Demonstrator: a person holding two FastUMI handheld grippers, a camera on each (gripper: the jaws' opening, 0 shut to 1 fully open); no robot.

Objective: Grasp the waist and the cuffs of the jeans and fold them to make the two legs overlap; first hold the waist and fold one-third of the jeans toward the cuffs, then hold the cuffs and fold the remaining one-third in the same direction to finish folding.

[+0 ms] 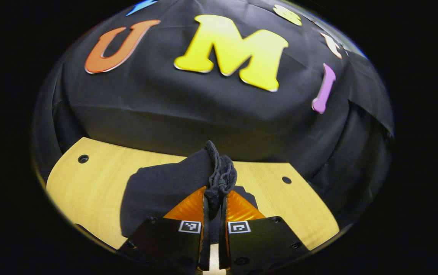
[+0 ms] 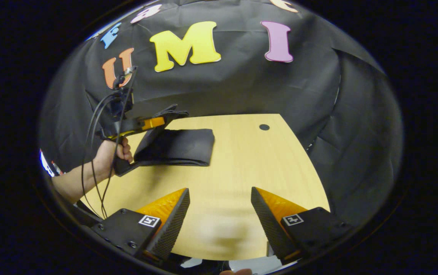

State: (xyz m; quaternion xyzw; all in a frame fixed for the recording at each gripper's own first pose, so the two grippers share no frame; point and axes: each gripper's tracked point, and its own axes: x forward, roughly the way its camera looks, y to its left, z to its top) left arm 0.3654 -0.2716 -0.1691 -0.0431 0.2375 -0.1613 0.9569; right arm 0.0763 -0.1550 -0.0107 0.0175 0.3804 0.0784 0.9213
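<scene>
The dark jeans (image 2: 180, 147) lie folded in a thick bundle on the wooden table (image 2: 242, 164), toward its far left in the right gripper view. One end of them is raised off the bundle by my left gripper (image 2: 161, 120), which a hand (image 2: 114, 152) holds. In the left gripper view, my left gripper (image 1: 216, 190) is shut on a bunched wad of the jeans' fabric (image 1: 222, 172), and the rest of the cloth (image 1: 158, 191) drops away to the left. My right gripper (image 2: 219, 189) hovers open over bare table, well short of the jeans, with nothing between its fingers.
The black cloth wall closes off the table's far side and right side. Small round holes (image 2: 264, 126) (image 1: 83, 159) mark the tabletop. Black cables (image 2: 98, 126) hang from the left gripper, and a forearm (image 2: 70, 185) reaches in from the left.
</scene>
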